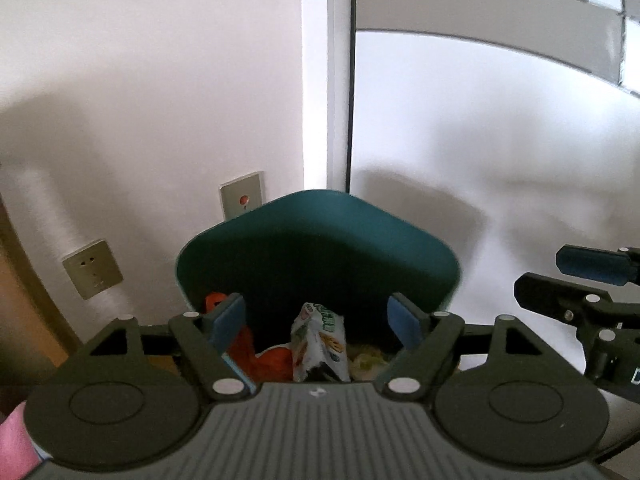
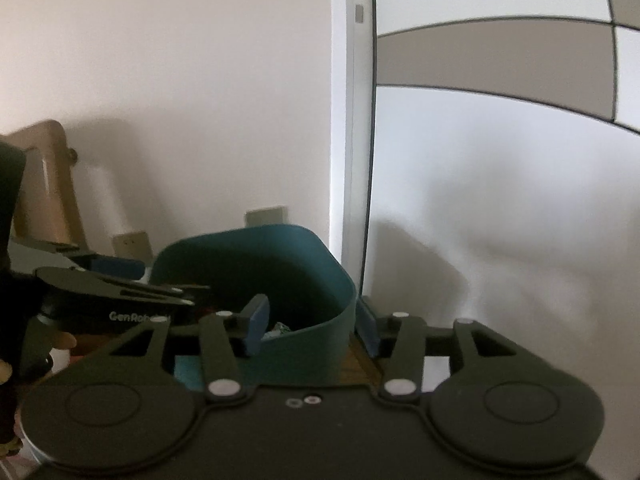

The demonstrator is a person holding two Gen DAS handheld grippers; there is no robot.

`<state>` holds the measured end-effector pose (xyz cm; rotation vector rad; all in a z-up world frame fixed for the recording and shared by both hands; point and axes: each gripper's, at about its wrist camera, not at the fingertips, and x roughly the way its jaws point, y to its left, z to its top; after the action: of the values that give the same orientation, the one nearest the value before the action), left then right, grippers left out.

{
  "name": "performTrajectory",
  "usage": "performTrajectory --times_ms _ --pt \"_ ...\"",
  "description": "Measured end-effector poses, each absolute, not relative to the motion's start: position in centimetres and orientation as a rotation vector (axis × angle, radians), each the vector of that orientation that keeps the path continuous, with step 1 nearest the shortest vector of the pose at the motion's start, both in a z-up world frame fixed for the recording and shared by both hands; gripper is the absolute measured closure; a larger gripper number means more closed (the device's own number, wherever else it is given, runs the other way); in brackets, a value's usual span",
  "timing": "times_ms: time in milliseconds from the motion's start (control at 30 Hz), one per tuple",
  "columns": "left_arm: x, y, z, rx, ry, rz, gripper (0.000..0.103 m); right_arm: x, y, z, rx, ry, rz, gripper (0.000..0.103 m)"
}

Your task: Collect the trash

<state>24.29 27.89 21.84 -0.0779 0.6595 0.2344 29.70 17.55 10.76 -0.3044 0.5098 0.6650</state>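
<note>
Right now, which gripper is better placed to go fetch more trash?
Either, slightly the right gripper: open, empty, at the bin rim. The left gripper, also open, hangs over the bin's wrapper.

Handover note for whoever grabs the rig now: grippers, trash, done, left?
Left gripper: open, nothing between the fingers, over the bin.
Right gripper: open, empty, straddling the bin's near rim.
Teal bin by the wall holds a snack wrapper, orange plastic and yellowish scraps.
Done: those pieces are in.
Left: no other trash in view; look around for more.
</note>
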Motion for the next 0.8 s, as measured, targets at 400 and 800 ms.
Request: performTrajectory --times_ms 400,800 --pt "16.7 25.6 25.8 -0.075 0.534 0.243 0.012 24.5 13.8 14.5 -0.214 0.471 0.759 0.045" --pt "11.0 22.4 27.5 -0.038 0.470 0.239 0.012 19.9 11.0 16.1 -0.202 0.454 0.807 0.045"
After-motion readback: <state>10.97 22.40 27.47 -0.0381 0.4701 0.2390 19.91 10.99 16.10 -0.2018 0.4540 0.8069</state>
